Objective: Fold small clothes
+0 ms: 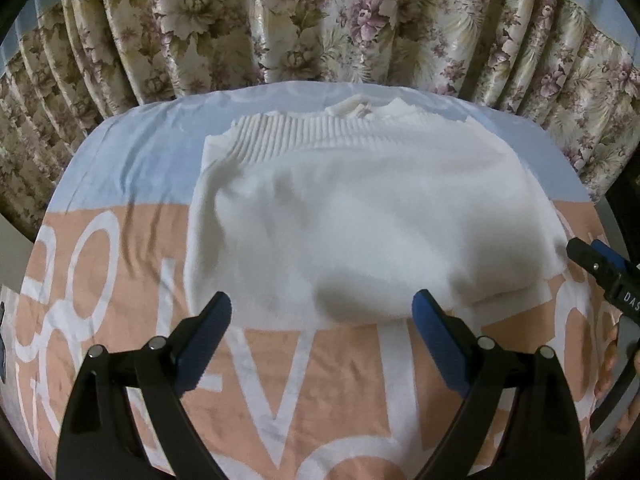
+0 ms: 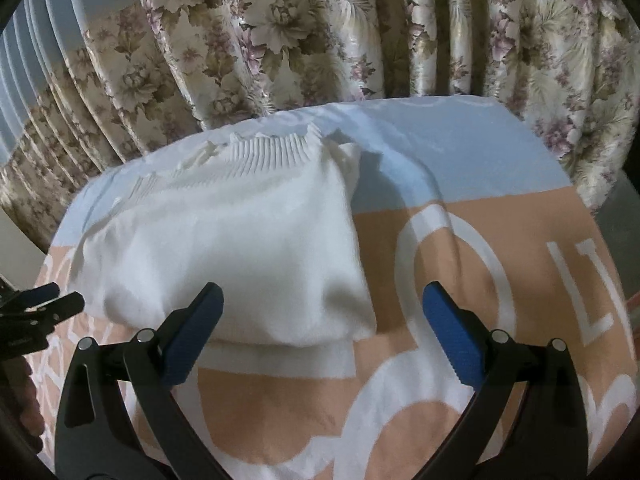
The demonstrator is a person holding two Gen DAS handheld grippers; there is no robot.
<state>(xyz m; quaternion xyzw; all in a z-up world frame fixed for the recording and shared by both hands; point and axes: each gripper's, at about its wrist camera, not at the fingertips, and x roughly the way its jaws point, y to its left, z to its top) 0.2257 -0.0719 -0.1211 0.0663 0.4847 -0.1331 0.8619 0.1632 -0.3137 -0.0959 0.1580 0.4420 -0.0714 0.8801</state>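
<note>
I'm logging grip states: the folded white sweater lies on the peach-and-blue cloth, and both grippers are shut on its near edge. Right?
Not quite. Both wrist views show the left gripper and right gripper with jaws open, holding nothing. The white sweater does lie folded on the cloth.

The white sweater (image 1: 360,216) is folded over itself, so its lower layers and sleeves are hidden, and it covers part of the lettering on the printed bedsheet (image 1: 120,168). Those letters run off the near edge of both views and cannot be read whole. In the left wrist view the right claw (image 1: 600,268) is cut off by the right edge. In the right wrist view the left claw (image 2: 44,300) is cut by the left edge and too dark to judge.
</note>
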